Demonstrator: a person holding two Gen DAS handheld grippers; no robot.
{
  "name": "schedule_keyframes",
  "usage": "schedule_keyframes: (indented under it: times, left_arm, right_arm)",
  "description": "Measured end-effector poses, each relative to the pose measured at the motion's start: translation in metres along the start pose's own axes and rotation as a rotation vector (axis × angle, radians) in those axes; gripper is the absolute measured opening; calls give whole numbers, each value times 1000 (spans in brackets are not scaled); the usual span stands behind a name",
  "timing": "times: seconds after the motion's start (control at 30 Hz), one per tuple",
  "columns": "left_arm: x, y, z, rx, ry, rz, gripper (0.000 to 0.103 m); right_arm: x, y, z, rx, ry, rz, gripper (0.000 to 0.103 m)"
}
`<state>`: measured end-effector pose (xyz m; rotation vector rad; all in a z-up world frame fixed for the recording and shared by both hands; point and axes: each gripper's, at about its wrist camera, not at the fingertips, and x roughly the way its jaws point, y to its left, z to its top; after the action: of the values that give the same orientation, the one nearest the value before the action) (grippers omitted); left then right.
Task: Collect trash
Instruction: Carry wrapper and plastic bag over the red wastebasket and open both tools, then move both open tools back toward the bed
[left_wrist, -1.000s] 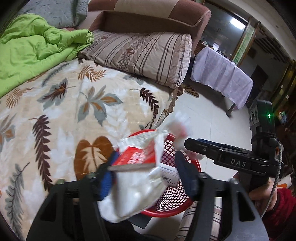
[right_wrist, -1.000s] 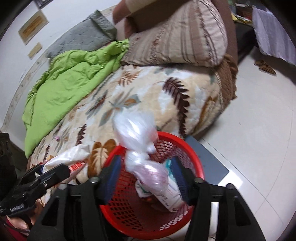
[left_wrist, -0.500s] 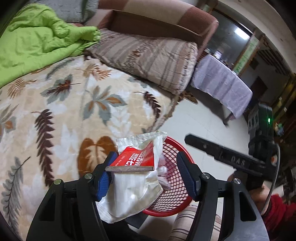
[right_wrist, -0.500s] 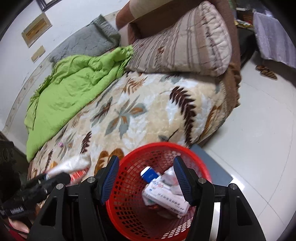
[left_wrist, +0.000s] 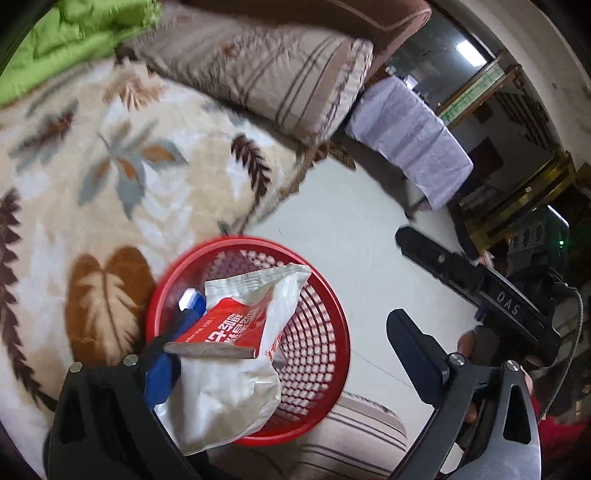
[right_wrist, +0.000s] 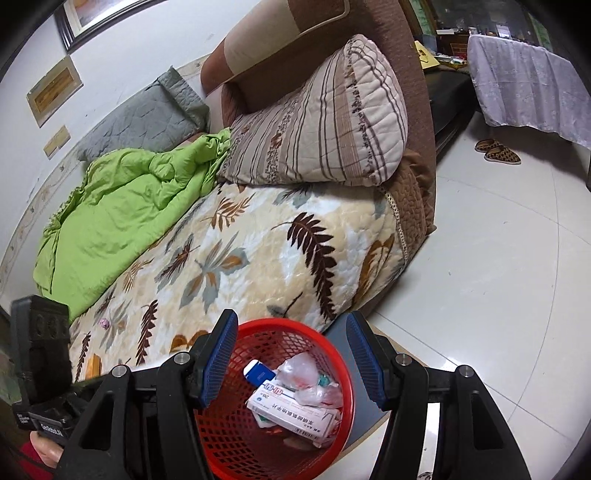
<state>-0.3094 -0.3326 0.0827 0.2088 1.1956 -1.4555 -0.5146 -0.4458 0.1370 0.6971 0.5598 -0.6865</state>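
Note:
A red mesh basket (left_wrist: 321, 306) stands on the floor by the bed; it also shows in the right wrist view (right_wrist: 221, 435), holding a white medicine box (right_wrist: 295, 410), a blue-and-white pack (right_wrist: 258, 373) and crumpled clear plastic (right_wrist: 303, 373). My left gripper (left_wrist: 284, 339) has its jaws wide apart over the basket. A white and red snack bag (left_wrist: 229, 354) lies against its left finger, above the basket. My right gripper (right_wrist: 291, 354) is open and empty above the basket.
The bed carries a leaf-patterned blanket (right_wrist: 240, 258), a green duvet (right_wrist: 122, 206) and a striped pillow (right_wrist: 317, 125). A small pink item (right_wrist: 105, 324) and an orange item (right_wrist: 93, 365) lie on the blanket. A cloth-covered table (right_wrist: 524, 85) and slippers (right_wrist: 496, 151) are on the tiled floor.
My right gripper dropped the clear plastic bag into the basket and pulled back. My left gripper moved right over the basket and opened wide; the snack bag still rests on its left finger.

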Motion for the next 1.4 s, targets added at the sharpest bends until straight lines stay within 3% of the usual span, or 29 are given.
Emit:
schedule_keyframes:
  times: [0.07, 0.3, 0.33, 0.4, 0.43, 0.5, 0.57, 0.67, 0.7, 0.83, 1.0, 1.13, 1.4]
  left_arm:
    - [6, -5, -2, 50, 20, 65, 100]
    - [24, -39, -20, 480, -12, 450, 100]
    - [24, -41, -23, 509, -18, 459, 100]
    - [22, -39, -23, 503, 13, 343, 100]
    - [22, -35, -21, 481, 20, 319, 100]
    - [31, -29, -21, 501, 52, 378, 100]
    - [32, -35, -27, 558, 31, 427, 100]
    - [16, -34, -17, 470, -5, 310, 100]
    - [13, -31, -14, 452, -7, 304, 100]
    - [-5, -13, -13, 396, -50, 385, 100]
    - [-49, 28, -26, 237, -101, 419, 100]
    - [-90, 67, -44, 82, -145, 447, 100]
    - [-200, 159, -84, -295, -342, 573, 100]
  right_arm:
    - [0, -1, 0, 1, -3, 2, 65]
    - [0, -8, 0, 30, -2, 8, 65]
    - [0, -9, 1, 31, -6, 6, 65]
    - [-3, -10, 0, 27, -15, 0, 65]
    - [-3, -11, 1, 28, -17, 1, 65]
    - [-5, -12, 2, 27, -24, -4, 65]
    - [-6, -12, 2, 20, -28, -2, 65]
    - [-9, -14, 3, 28, -38, 10, 65]
    - [-9, -14, 3, 32, -37, 15, 65]
    - [-9, -9, 5, 20, -40, 42, 65]
    - [1, 15, 3, -29, -17, 103, 65]
    - [16, 53, -2, -98, 20, 178, 65]
    - [37, 144, -15, -256, 65, 334, 65]
